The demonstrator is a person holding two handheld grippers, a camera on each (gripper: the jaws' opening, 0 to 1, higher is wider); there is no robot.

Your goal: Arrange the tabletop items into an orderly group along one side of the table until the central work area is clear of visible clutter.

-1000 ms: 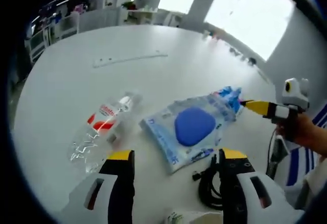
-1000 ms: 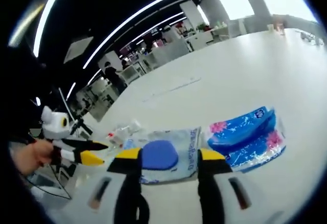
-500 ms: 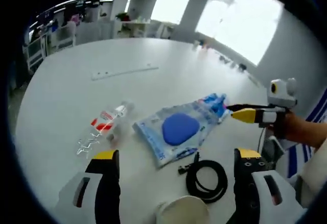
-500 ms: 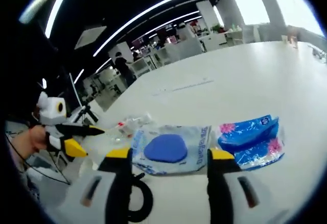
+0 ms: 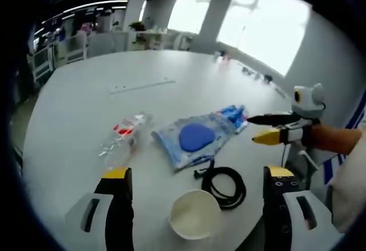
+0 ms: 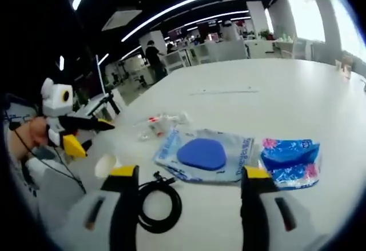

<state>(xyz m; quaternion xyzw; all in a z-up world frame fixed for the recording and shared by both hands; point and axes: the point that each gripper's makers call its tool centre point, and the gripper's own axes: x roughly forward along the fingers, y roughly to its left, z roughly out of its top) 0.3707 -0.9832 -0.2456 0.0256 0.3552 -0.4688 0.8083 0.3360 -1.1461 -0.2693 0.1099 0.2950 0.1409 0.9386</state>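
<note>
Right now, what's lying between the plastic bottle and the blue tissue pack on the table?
The clear bag with the blue pad lies between the plastic bottle and the blue tissue pack, as the right gripper view shows.

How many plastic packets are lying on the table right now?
2: a clear packet with a blue pad mid-table, and a blue tissue pack just beside it, toward the window.

- One clear plastic bottle (image 5: 123,139) with a red label, lying ahead of the left gripper's left jaw.
- One pale packet with a blue pad (image 5: 194,138) inside, ahead between the jaws.
- One blue tissue pack (image 6: 290,159), beyond the right gripper's right jaw.
- One coiled black cable (image 5: 224,186).
- One white bowl (image 5: 194,221), between the left gripper's jaws.
- One long white strip (image 5: 143,85), far ahead.
</note>
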